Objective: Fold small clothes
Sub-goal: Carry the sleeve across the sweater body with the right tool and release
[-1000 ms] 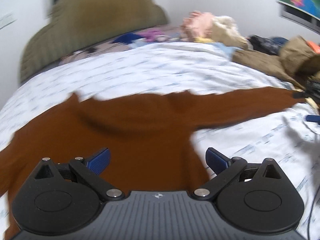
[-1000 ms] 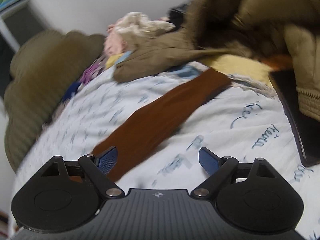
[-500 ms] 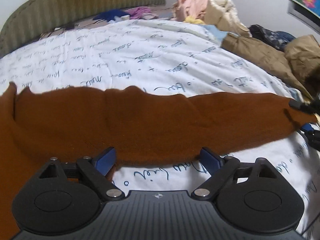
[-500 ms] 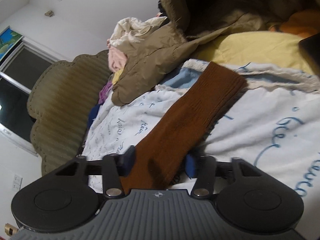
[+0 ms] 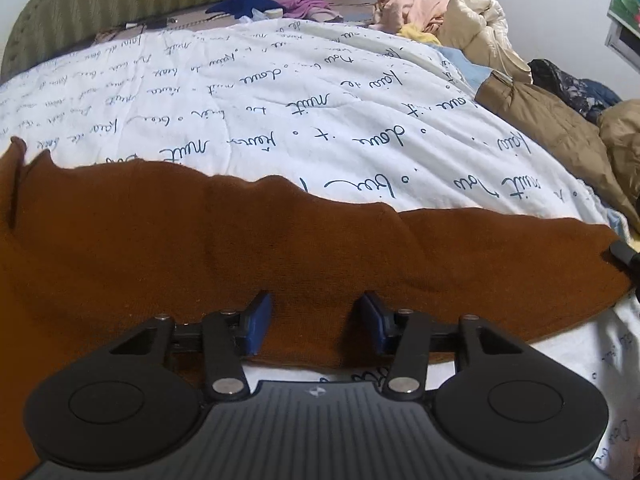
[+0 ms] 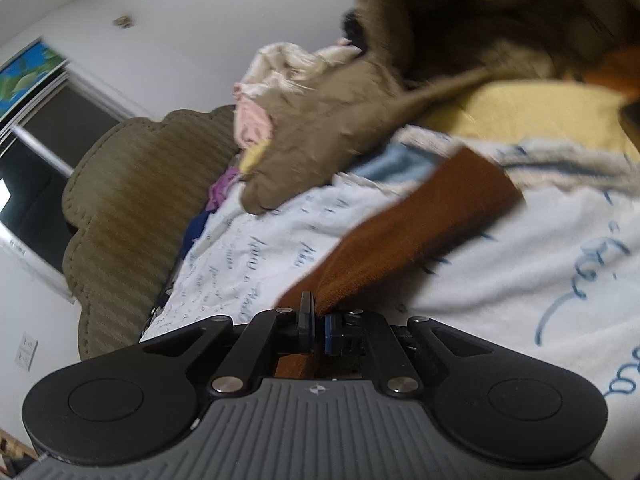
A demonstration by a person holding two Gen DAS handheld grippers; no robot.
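Right gripper (image 6: 317, 328) jaws clamp the brown garment's (image 5: 280, 248) edge; left gripper (image 5: 316, 320) jaws closing astride its hem.

My left hand-held gripper (image 5: 315, 320) and right hand-held gripper (image 6: 316, 322) look alike: ribbed grey housing, two black round-lobed linkage arms with silver screws, blue finger pads (image 5: 256, 322).

Bed (image 5: 280, 92) with white script-printed quilt

We note a brown garment (image 5: 200, 248) spread flat across the near part; heaped clothes (image 5: 452, 12), a tan jacket (image 5: 552, 128) along its far edge.
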